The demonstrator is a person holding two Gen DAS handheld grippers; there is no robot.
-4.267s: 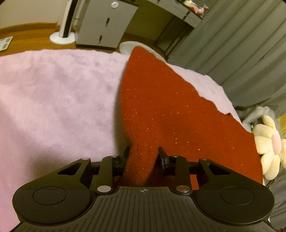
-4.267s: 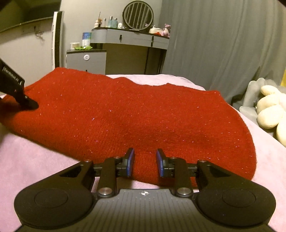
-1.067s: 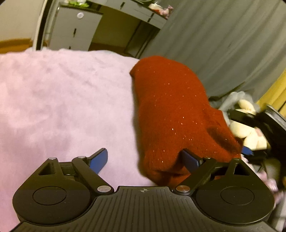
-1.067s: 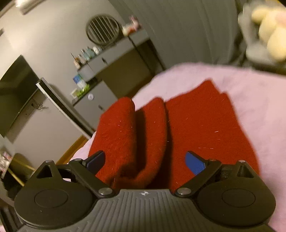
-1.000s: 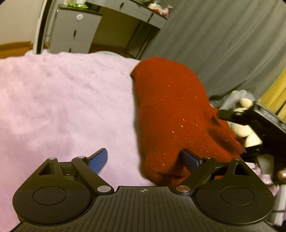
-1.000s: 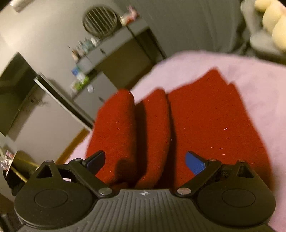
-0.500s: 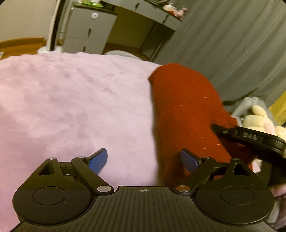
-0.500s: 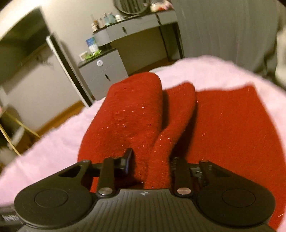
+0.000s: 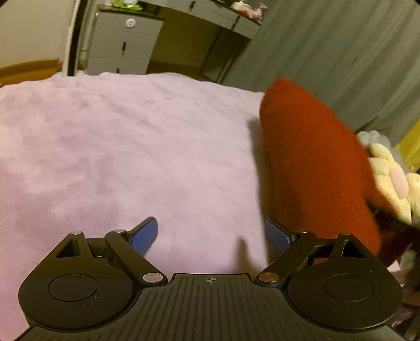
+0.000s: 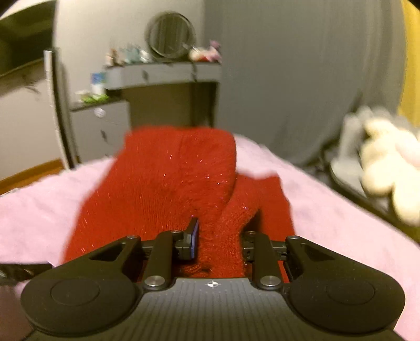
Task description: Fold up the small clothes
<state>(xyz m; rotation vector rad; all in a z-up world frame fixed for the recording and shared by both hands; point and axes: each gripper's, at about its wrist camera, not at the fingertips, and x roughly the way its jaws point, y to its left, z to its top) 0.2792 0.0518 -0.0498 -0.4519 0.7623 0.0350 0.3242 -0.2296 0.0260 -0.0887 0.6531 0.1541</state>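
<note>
Bedspread: pale pink fluffy blanket (image 9: pixel 118 147) fills most of the left wrist view and lies under everything on the bed.
Left claw: black two-finger left gripper (image 9: pixel 210 233) with blue pads stands wide apart, nothing between the fingers, over bare blanket.
Left claw's neighbour: its right-hand blue pad (image 9: pixel 277 236) sits just beside the near edge of the garment; contact cannot be told.
Garment: dark red glittery knitted garment (image 9: pixel 315 162) lies on the blanket at the right of the left wrist view, bunched into a long raised roll running away from the camera.
Soft toy: cream flower-shaped plush toy (image 9: pixel 393 181) rests beyond the garment's right edge, partly hidden by it.
Far room: grey drawer cabinet (image 9: pixel 123 44) and grey dressing table (image 9: pixel 210 15) stand past the bed, with grey curtains (image 9: pixel 341 52) to their right.
Right claw: black two-finger right gripper (image 10: pixel 219 237) has just been closing and now stands narrow, clamped on a gathered fold of the red garment that fills the gap between the fingers.
Garment from the right wrist: one thick fold rises in front of the claw, with a lower layer spread on the blanket to its right.
Picture quality: right wrist view is blurred, especially towards its edges.
</note>
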